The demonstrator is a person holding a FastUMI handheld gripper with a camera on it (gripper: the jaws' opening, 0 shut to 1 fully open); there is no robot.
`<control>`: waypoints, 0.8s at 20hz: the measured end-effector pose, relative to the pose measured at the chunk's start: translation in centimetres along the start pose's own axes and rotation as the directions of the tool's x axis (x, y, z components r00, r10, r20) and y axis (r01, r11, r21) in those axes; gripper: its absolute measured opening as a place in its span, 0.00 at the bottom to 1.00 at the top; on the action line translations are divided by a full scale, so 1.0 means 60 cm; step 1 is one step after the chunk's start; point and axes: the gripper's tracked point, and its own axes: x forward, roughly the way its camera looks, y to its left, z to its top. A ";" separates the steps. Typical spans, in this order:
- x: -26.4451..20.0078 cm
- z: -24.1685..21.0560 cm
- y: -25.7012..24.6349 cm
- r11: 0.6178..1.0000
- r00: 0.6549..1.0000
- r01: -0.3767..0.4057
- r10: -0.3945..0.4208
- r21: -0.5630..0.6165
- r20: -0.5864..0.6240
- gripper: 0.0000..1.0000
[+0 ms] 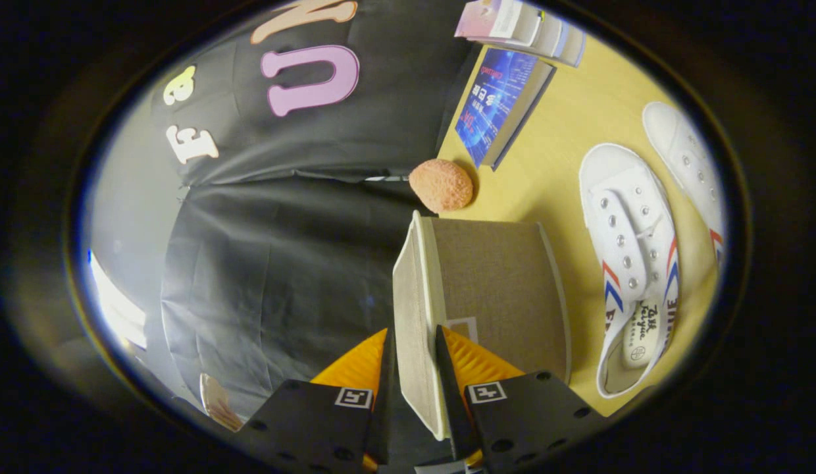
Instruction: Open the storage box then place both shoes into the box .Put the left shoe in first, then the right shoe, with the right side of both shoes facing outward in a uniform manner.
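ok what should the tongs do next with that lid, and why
Probably lift the lid clear of the storage box: the tongs straddle its edge, seemingly gripping it, and both shoes still lie on the table.

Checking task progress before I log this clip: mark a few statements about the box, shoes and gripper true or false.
1. Both white shoes lie on the table outside the storage box. True: the nearer shoe and the farther shoe rest on the table beside the storage box.
2. The gripper hangs well clear of the box. False: the gripper has one finger on each side of the lid; whether both press on it cannot be told.
3. The orange ball sits inside the box. False: the orange ball lies on the table beyond the box, near the blue book.
4. The shoes are plain black. False: white, with red and blue stripes.
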 end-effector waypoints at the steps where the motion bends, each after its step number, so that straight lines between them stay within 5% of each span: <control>1: 0.000 -0.005 -0.002 1.000 1.000 0.010 -0.010 -0.007 -0.010 0.38; 16: 0.026 -0.023 -0.032 0.995 0.992 0.104 -0.104 -0.003 -0.071 0.38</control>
